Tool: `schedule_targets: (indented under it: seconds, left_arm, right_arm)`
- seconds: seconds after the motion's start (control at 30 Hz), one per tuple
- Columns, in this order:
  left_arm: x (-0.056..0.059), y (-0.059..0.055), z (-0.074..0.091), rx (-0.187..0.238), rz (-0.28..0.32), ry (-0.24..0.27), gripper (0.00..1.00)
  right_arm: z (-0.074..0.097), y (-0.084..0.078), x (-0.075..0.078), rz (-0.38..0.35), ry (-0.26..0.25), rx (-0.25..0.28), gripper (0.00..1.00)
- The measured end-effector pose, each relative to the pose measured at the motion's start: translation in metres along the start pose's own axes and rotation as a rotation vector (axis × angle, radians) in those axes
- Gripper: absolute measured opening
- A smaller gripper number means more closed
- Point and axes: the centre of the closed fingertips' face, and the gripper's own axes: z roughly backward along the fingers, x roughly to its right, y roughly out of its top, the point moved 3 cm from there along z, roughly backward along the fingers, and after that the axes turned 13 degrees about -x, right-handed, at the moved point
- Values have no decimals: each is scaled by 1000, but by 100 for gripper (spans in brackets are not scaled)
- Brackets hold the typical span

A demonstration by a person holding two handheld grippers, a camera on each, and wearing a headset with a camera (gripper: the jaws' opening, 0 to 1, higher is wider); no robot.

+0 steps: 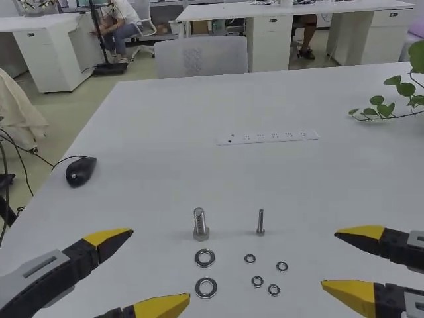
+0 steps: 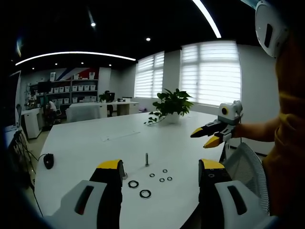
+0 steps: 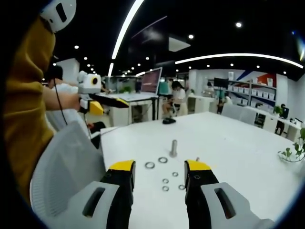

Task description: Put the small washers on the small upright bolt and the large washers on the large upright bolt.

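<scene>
Two yellow-tipped claws hang spread and empty over a white surface (image 1: 199, 112) at the bottom of the head view, the left claw (image 1: 159, 265) at lower left and the right claw (image 1: 330, 259) at lower right, neither touching anything. Between them, at lower centre, the large upright bolt (image 1: 201, 224) stands left of the small upright bolt (image 1: 260, 222), the two apart and both bare. Two large washers (image 1: 205, 258) lie flat, one below the other, just beneath the large bolt. Four small washers (image 1: 258, 281) lie scattered beneath the small bolt, none touching another. No washer has yet been threaded. The rings look like thin, stiff metal, light and probably slick, and lying flush on the smooth top they would likely skid or flip under a careless pinch. The safest hold appears to be across the outer rim, edge to edge, with the tips low to the surface. The small ones leave little margin. A computer mouse (image 1: 81, 170) sits at middle left, a power strip (image 1: 267, 137) at centre and a plant (image 1: 397, 99) at the right edge, all well apart from the work.
</scene>
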Motion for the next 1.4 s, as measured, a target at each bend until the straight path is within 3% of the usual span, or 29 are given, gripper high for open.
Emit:
schedule_targets:
  seconds: [0.47,0.6,0.8,0.9,1.0,1.2,1.4]
  left_arm:
    - [2,-3,-3,-9,4,-5,64]
    - [4,-3,-7,-6,1,-15,64]
    - [8,-3,-10,-5,1,-41,64]
    - [7,-3,-10,-18,-4,-40,64]
    - [5,-2,-10,-10,3,-35,64]
    - [2,-9,-14,-21,20,-37,64]
    - [-5,-13,-18,-25,36,-33,64]
  right_arm:
    - [-5,2,4,17,11,-10,43]
    - [-9,2,5,50,43,-49,43]
    - [-17,3,19,75,51,-84,42]
    - [-25,-1,22,105,90,-131,42]
    - [-34,-7,26,164,126,-212,40]
    - [-52,-12,38,212,157,-294,39]
    - [-72,-27,48,282,193,-424,36]
